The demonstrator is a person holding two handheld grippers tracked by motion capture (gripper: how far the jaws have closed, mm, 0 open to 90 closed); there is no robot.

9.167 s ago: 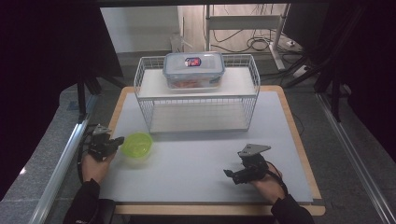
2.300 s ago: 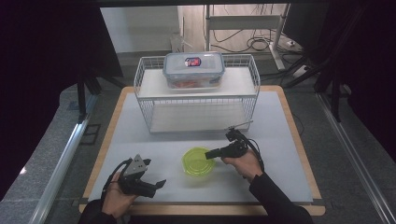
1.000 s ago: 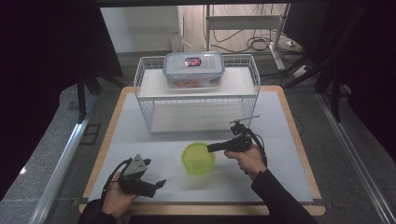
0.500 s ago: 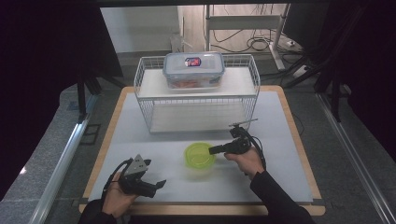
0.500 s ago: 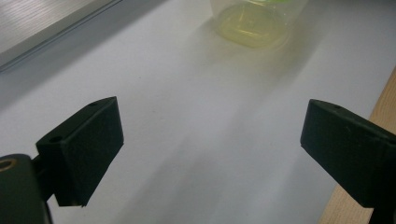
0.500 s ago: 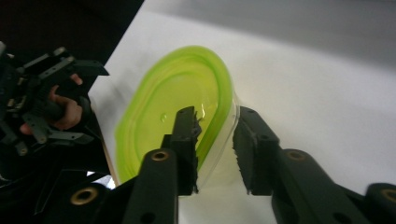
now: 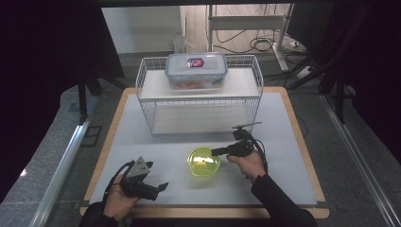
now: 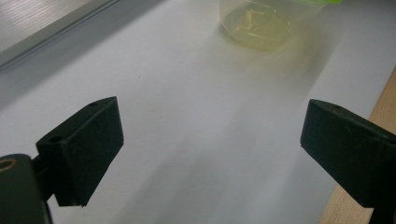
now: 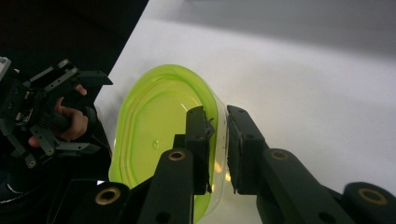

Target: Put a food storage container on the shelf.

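A translucent lime-green bowl rests on the grey mat in front of the wire rack. My right gripper reaches in from the right, shut on the bowl's right rim. In the right gripper view one pad sits inside the bowl and the other outside, with the thin wall between them at the right gripper; its jaws have just been closing on that wall. My left gripper lies low at the front left, open and holding nothing. In the left gripper view the bowl stands well beyond the left gripper.
A white wire rack stands at the back of the mat, with a lidded clear food container on its top shelf. The wooden table edge frames the mat. Dark floor and metal rails lie to either side.
A second ago the bowl was tipped up on its rim in my right gripper; it now sits level on the mat. The left gripper has stayed put.
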